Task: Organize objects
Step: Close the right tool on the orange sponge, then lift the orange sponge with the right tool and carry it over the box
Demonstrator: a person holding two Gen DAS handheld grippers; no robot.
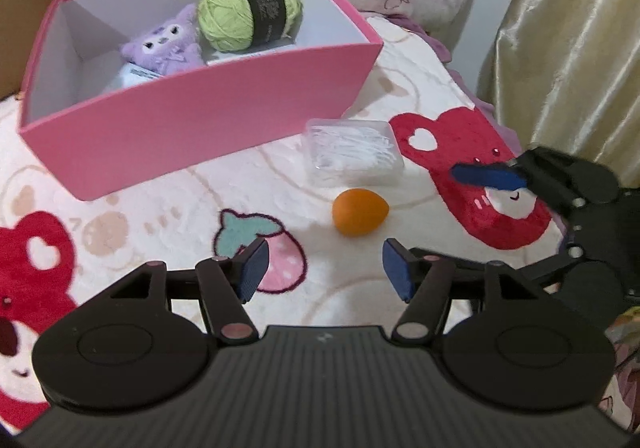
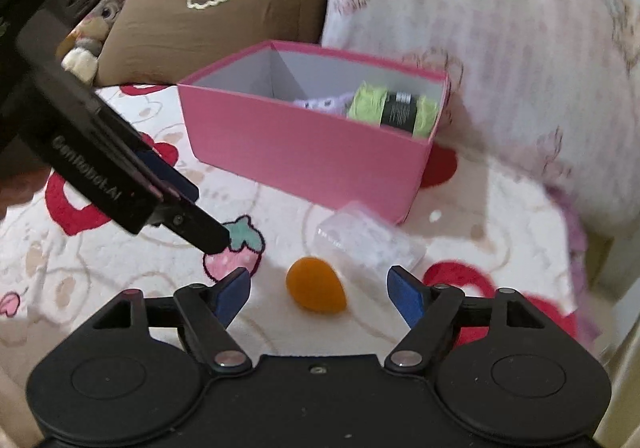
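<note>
Inside the pink box point(image 1: 224, 103) sit plush point(image 1: 164, 45) and yarn point(image 1: 244, 13); orange sponge point(image 2: 316, 290) and clear case point(image 1: 352, 147) at its 5 o'clock remain on the bed; left hand-held gripper point(image 1: 320, 272) and right hand-held gripper point(image 2: 320, 296) wide open, empty.

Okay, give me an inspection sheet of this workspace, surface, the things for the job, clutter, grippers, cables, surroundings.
Surface: soft white blanket printed with red bears and strawberries.
Job's things: pink box, open, holding green yarn and a purple plush; orange egg-shaped sponge and clear plastic case lie on the blanket in front of the box.
Clutter: nothing seen.
Grippers: left gripper open, empty, facing the sponge; right gripper open, empty, sponge just ahead of its fingers.
Cables: nothing seen.
Surroundings: brown cushion, floral pillow, stuffed toy, gold curtain.
</note>
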